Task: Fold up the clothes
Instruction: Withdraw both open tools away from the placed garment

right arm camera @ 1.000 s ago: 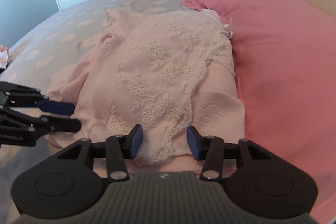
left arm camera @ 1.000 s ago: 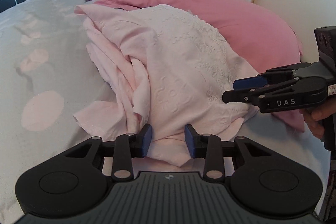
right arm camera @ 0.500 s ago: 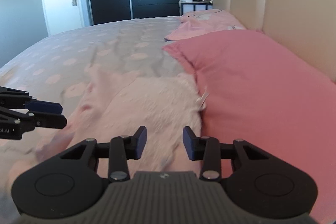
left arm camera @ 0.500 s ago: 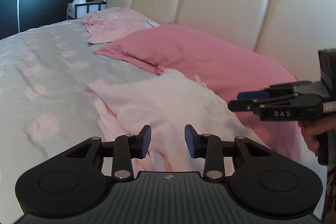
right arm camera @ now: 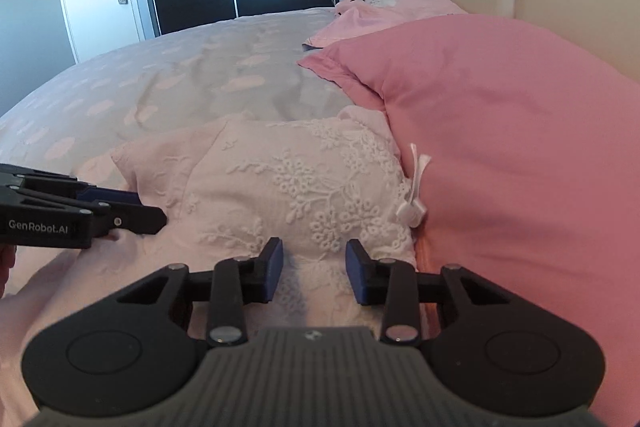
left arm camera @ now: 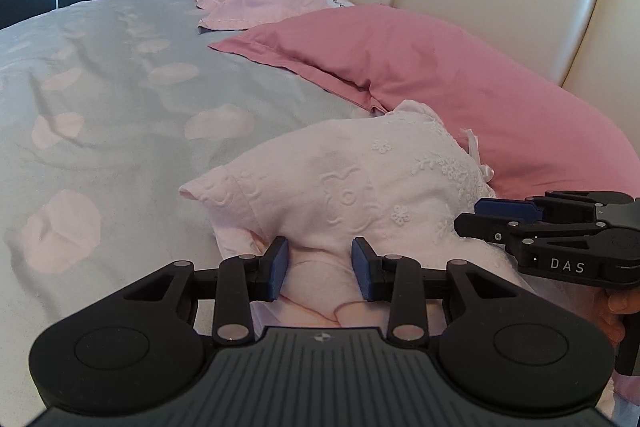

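Both hands pulled back; pale pink lace-embroidered garment bunched against dark pink pillow, directly ahead of left gripper and right gripper, jaws part-open, pinch unclear

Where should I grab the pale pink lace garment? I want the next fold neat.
Judging by its pose, take the pale pink lace garment by its far hem corners, coming over it from the near side. That edge lies flat on the grey duvet, beside the pink pillow.
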`<state>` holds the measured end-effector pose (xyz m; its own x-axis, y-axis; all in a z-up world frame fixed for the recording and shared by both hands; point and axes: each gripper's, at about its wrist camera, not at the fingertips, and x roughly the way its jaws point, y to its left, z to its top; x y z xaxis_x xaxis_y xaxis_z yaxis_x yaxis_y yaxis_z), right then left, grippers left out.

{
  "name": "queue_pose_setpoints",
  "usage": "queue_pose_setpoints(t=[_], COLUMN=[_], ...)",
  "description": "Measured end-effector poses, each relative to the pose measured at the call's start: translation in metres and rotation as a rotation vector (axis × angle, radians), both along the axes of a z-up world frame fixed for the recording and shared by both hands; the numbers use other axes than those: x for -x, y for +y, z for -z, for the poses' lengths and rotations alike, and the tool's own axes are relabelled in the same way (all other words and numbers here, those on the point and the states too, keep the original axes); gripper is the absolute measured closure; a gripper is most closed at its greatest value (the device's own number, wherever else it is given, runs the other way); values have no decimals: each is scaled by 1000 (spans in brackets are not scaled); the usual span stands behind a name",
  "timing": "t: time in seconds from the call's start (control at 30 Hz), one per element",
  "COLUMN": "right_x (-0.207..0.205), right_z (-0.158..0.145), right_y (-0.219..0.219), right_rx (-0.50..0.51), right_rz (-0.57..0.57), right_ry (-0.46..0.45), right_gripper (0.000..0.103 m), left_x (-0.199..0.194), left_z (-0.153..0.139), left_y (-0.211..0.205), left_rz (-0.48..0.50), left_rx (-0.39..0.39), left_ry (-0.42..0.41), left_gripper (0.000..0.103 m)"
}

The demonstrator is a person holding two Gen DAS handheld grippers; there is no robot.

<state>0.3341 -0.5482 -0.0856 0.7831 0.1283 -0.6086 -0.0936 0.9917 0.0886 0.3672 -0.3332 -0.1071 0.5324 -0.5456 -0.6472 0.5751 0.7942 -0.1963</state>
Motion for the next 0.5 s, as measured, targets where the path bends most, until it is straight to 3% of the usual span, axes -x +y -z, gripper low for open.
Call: queue_pose_setpoints(t=[0.23, 0.37, 0.5], right_x=[24, 48, 76], right_z=[-28, -48, -73], right_y=[-12, -15, -1], right_rx=[-44, -62, -51], right_rz=[32, 54, 37], right_ry=[-21, 6, 18], right_gripper=[58, 58, 54], left_x=[29, 63, 104], left_z=[-29, -48, -78], left_y=[24, 47, 74], left_rz=[10, 37, 67], left_rx=[46, 30, -11], left_ry=[-17, -7, -73], left_gripper=[66, 66, 65])
